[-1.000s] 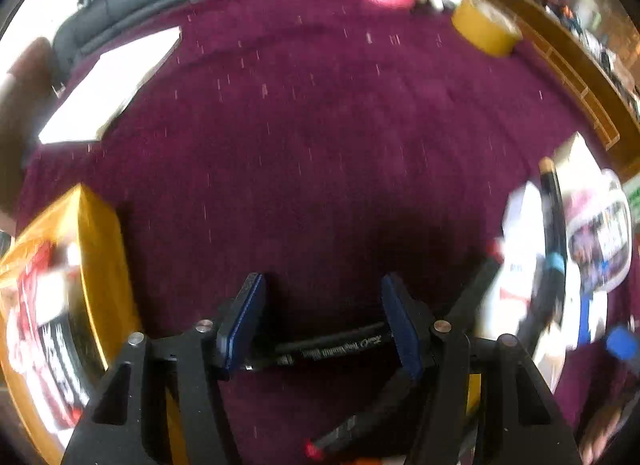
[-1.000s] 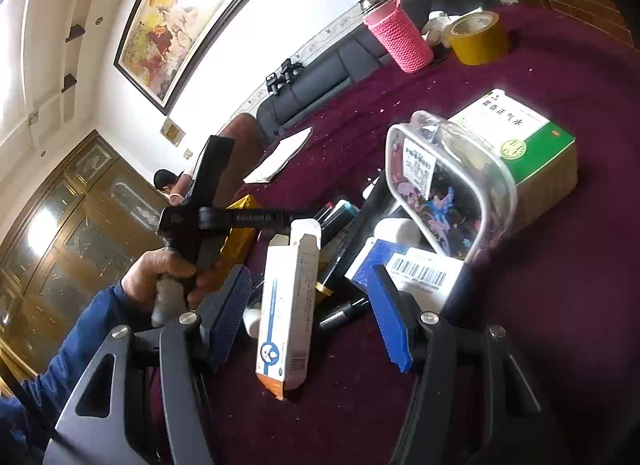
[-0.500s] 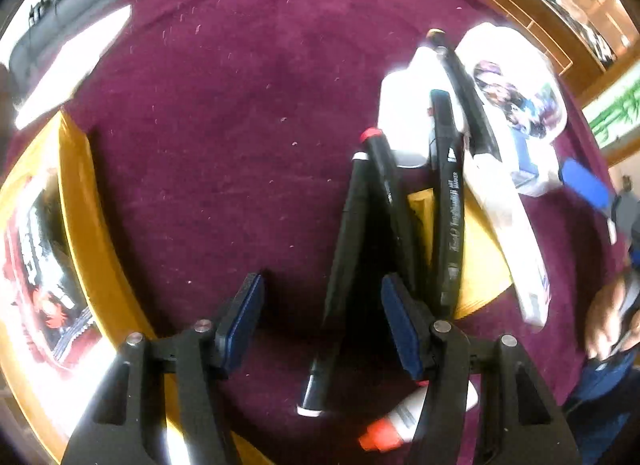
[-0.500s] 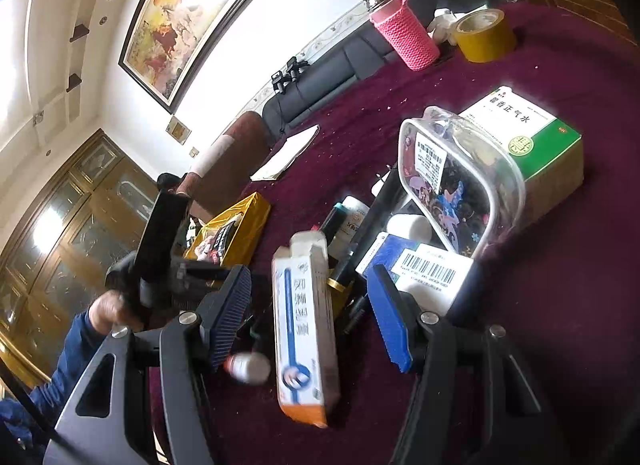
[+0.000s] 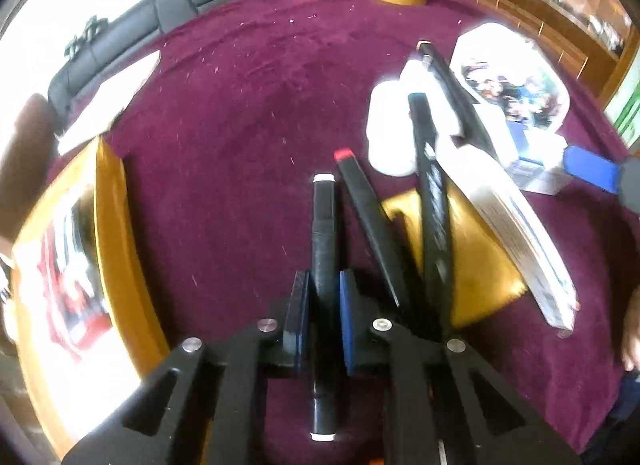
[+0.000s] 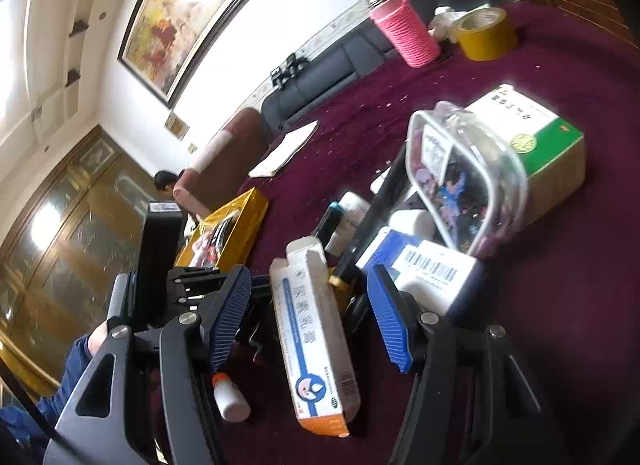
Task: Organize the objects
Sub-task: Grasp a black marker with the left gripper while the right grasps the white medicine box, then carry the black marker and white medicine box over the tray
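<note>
Pinching the white-capped black marker point(image 5: 324, 249) mid-barrel, the left gripper point(image 5: 323, 319) ran in line with it, just left of the red-capped marker point(image 5: 370, 221), while the right gripper point(image 6: 310, 321) gaped empty.

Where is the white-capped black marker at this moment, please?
In the left wrist view the white-capped marker sits bottom centre, clamped in the left hand-held gripper, just left of the red-capped marker.

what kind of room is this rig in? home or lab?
Most likely a home living room: a large framed painting hangs on the white wall, a dark leather sofa sits beneath it, and glass-fronted wooden cabinets line the side. The cluttered table has a maroon velvet cloth.
</note>
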Available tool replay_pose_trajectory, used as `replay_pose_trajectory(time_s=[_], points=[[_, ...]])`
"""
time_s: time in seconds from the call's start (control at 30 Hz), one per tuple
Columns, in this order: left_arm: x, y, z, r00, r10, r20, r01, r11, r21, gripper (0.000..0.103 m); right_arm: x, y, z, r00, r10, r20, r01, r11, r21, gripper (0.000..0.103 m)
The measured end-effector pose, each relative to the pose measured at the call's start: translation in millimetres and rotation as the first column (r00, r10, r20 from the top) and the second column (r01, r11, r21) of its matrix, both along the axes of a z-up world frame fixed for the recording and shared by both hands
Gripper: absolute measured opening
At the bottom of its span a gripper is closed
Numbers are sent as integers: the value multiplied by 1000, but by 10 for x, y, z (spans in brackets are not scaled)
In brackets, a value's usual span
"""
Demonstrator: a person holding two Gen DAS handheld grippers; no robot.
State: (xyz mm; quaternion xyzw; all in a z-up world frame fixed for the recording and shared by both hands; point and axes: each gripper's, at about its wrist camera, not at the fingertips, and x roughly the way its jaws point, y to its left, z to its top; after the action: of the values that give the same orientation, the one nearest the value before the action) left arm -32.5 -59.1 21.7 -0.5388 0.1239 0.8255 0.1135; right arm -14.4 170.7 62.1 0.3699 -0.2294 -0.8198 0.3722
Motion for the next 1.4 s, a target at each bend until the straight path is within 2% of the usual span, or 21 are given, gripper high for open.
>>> replay_pose_trajectory(time_s=[0.13, 0.23, 0.33, 0.43, 0.5, 0.53, 0.57, 0.67, 0.8, 1.0, 1.4], points=[[164, -203, 53, 999, 47, -4, -47, 997, 54, 12, 48, -215, -10, 995, 95, -6, -94, 993, 73, 61], [254, -276, 50, 997, 73, -18, -71, 994, 82, 12, 126, -428, -11, 986, 167, -28, -160, 973, 168, 61], [294, -299, 46, 995, 97, -35, -92, 990, 110, 12, 118, -523, -81, 989, 149, 5, -145, 953, 267, 61], [300, -286, 42, 993, 108, -53, -102, 989, 111, 12, 108, -575, -180, 985, 169, 43, -174, 941, 290, 61], [347, -279, 53, 991, 113, -70, -106, 989, 107, 12, 137, -651, -215, 985, 170, 36, -172, 925, 339, 52], [361, -271, 51, 990, 116, -82, -107, 989, 104, 12, 155, -686, -220, 986, 163, 19, -158, 912, 378, 40], [370, -275, 47, 989, 118, -91, -108, 989, 105, 12, 171, -717, -228, 987, 161, 10, -151, 900, 409, 35], [396, -363, 41, 986, 135, -98, -118, 980, 161, 12, 161, -645, -231, 992, 126, 20, -124, 918, 377, 29], [431, -503, 84, 985, 153, -82, -128, 959, 251, 12, 238, -565, -165, 995, 103, 1, -97, 932, 349, 28], [526, -640, 232, 980, 176, -92, -136, 931, 338, 12, 368, -631, -22, 995, 98, -31, -84, 948, 308, 29], [733, -1121, 575, 960, 238, -149, -140, 865, 482, 12, 383, -974, 117, 987, 163, -15, -153, 950, 272, 29]])
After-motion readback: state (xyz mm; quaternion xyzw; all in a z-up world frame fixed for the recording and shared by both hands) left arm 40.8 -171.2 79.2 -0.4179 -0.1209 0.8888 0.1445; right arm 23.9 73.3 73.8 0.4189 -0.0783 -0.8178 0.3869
